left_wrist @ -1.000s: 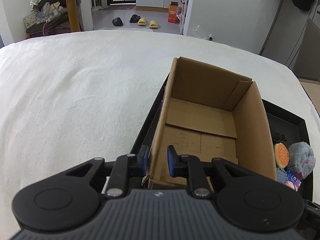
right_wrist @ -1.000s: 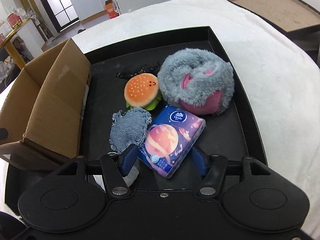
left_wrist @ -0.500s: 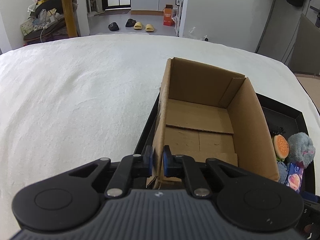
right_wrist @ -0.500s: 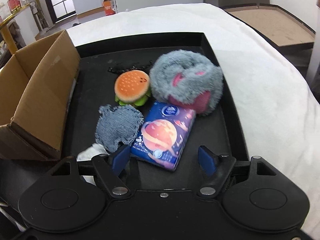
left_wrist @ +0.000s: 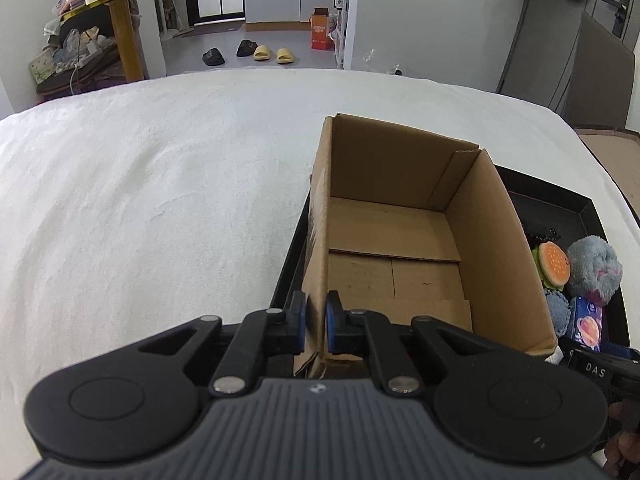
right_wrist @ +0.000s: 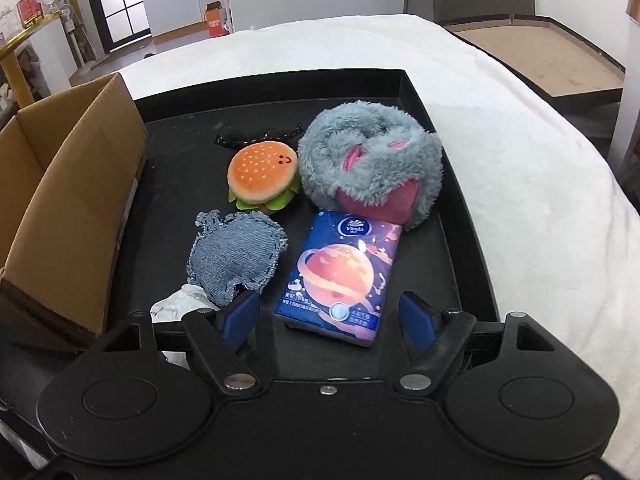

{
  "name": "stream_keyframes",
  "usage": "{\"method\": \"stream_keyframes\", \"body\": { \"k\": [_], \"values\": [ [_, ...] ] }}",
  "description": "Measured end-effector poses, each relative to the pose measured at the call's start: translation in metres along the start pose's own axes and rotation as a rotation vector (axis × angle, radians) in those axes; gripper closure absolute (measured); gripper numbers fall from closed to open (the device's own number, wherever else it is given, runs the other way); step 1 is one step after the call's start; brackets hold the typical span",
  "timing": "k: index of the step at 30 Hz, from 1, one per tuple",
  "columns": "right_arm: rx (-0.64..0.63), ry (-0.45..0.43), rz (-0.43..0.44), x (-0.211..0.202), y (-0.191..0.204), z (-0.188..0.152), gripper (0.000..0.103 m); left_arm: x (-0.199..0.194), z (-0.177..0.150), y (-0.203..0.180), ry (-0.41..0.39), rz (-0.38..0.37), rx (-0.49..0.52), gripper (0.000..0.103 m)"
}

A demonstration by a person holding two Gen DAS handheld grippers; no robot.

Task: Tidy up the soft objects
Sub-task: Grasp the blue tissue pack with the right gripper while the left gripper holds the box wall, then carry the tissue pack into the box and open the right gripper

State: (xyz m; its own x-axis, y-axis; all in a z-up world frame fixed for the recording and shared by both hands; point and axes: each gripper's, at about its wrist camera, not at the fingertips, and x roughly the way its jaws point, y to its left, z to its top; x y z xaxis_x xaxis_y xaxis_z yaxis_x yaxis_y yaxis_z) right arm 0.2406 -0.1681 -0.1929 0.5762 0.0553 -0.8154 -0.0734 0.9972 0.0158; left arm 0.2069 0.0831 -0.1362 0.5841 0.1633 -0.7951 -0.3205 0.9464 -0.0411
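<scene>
The left gripper (left_wrist: 315,326) is clamping the near wall of the cardboard box (left_wrist: 400,248), which is sitting empty. The right gripper (right_wrist: 328,318) is gaping at six o'clock, the tissue pack (right_wrist: 344,276) just ahead of it. Denim patch (right_wrist: 234,260), burger toy (right_wrist: 262,176) and grey plush (right_wrist: 370,172) are waiting on the black tray (right_wrist: 456,240); nothing looks packed.

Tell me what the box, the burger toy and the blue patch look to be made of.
Box: brown cardboard, matte, with creased flaps. Burger toy: soft plush fabric, apparently stuffed, with stitched seeds and face. Blue patch: looks like denim, woven texture and frayed edges.
</scene>
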Motion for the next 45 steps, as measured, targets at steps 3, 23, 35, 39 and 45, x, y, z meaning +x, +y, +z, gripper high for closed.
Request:
{"method": "stream_keyframes", "body": {
  "k": [3, 23, 35, 39, 45],
  "values": [
    [-0.002, -0.002, -0.005, 0.003, 0.001, 0.001, 0.027, 0.0, -0.002, -0.001, 0.003, 0.007, 0.006, 0.095],
    [-0.037, -0.02, 0.016, -0.031, -0.004, -0.013, 0.05, -0.01, -0.013, -0.008, 0.0, 0.119, 0.031, 0.094],
    [-0.059, -0.098, 0.067, -0.069, 0.001, -0.003, 0.05, -0.013, -0.017, -0.012, -0.004, 0.147, 0.086, 0.094],
    [-0.075, -0.137, 0.093, -0.084, 0.01, 0.006, 0.05, -0.013, -0.016, -0.012, -0.007, 0.141, 0.091, 0.095],
    [-0.099, -0.176, 0.124, -0.099, 0.024, 0.023, 0.05, -0.009, -0.014, -0.008, -0.001, 0.072, 0.103, 0.097]
  ]
}}
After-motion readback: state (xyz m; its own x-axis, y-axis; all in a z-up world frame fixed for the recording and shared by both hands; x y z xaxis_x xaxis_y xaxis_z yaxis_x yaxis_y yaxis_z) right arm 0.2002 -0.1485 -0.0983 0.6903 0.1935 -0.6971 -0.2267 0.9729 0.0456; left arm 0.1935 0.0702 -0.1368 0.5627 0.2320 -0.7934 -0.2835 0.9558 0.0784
